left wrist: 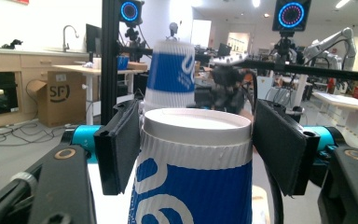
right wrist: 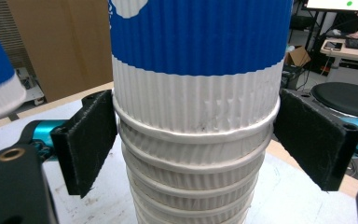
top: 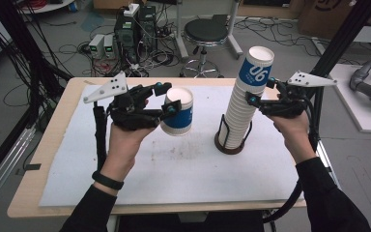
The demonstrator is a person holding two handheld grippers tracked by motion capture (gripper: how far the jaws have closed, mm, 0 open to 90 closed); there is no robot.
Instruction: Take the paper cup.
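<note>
A blue-and-white ribbed paper cup (top: 178, 115) hangs above the white mat, closed white end up. My left gripper (top: 168, 98) is shut on it, with both pads pressed against the cup (left wrist: 193, 177) just under its top edge. To the right, a tall stack of the same cups (top: 244, 101) stands upside down in a dark round wire holder (top: 230, 145). My right gripper (top: 261, 92) is shut on the upper part of the stack (right wrist: 196, 107), a pad touching each side just below the blue band.
A white mat (top: 174, 169) covers the wooden table (top: 53, 145). A black stool (top: 205, 34) and computer boxes with cables (top: 125, 38) stand on the floor beyond the far edge. A black frame post (top: 335, 43) rises at the right.
</note>
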